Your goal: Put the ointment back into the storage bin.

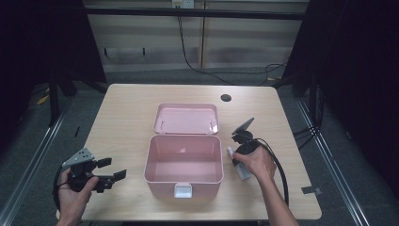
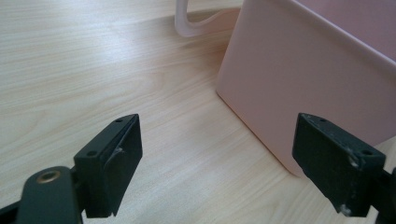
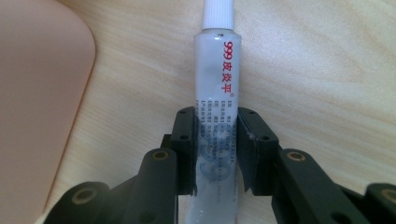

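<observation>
While my hand hides most of it from above, my right gripper [image 3: 215, 154] clamps the tube [image 3: 217, 93] on the table [image 1: 127, 117] beside the box [image 1: 183, 162]; tube's tail cut off. Left gripper [image 2: 215, 163] open, empty.

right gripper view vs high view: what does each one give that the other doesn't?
Right gripper view alone: red print on the white tube, its ribbed cap, and the right gripper pads pressed on its sides. High view alone: the open pink box with its lid folded back, and the left gripper open beside it. Shared: tube, box wall, wooden table.
</observation>
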Available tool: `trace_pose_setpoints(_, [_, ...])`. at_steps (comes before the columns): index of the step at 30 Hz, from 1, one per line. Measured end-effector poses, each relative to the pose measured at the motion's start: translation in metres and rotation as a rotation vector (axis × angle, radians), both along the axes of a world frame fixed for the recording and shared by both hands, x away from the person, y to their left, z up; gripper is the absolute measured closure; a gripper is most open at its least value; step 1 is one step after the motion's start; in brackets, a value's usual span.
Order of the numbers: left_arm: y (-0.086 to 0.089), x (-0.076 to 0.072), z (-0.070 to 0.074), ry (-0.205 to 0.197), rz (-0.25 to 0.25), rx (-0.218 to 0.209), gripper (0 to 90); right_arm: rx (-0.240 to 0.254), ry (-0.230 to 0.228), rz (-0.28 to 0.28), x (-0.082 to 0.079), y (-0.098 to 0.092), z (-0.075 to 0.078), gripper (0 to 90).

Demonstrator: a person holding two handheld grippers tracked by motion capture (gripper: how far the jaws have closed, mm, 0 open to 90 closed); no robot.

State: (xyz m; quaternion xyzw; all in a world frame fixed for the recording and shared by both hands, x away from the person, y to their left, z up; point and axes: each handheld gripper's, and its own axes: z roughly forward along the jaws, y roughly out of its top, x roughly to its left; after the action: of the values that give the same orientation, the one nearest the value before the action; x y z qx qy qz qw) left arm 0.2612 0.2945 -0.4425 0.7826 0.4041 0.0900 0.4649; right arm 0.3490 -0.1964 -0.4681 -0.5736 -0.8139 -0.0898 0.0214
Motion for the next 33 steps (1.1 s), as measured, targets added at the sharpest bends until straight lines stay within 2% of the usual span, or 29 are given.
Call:
trace_pose_setpoints(3, [0.0, 0.0, 0.0, -0.001, -0.001, 0.0, 16.1, -0.038, -0.009, 0.023, -0.001, 0.006, 0.0, 70.0])
trace_pose_setpoints(7, [0.0, 0.0, 0.0, 0.0, -0.001, 0.001, 16.1, -0.065, -0.019, 0.048, -0.002, 0.009, 0.0, 70.3])
trace_pose_setpoints(13, [0.0, 0.0, 0.0, 0.002, -0.001, 0.005, 16.1, -0.04, -0.01, 0.04, -0.001, 0.006, 0.001, 71.8])
trace_pose_setpoints(16, [0.0, 0.0, 0.0, 0.002, 0.001, 0.002, 16.1, -0.041, 0.011, 0.047, 0.0, 0.005, 0.001, 71.8])
trace_pose_setpoints(20, [0.0, 0.0, -0.001, 0.003, -0.001, 0.002, 16.2, -0.007, 0.02, 0.053, -0.001, -0.002, 0.005, 71.8])
trace_pose_setpoints(26, [0.0, 0.0, -0.001, 0.003, -0.001, 0.005, 16.2, 0.014, 0.051, 0.064, -0.006, -0.011, 0.009, 71.8])
trace_pose_setpoints(33, [0.0, 0.0, 0.0, 0.002, 0.0, 0.003, 16.2, 0.012, 0.082, 0.098, -0.008, -0.012, 0.013, 71.8])
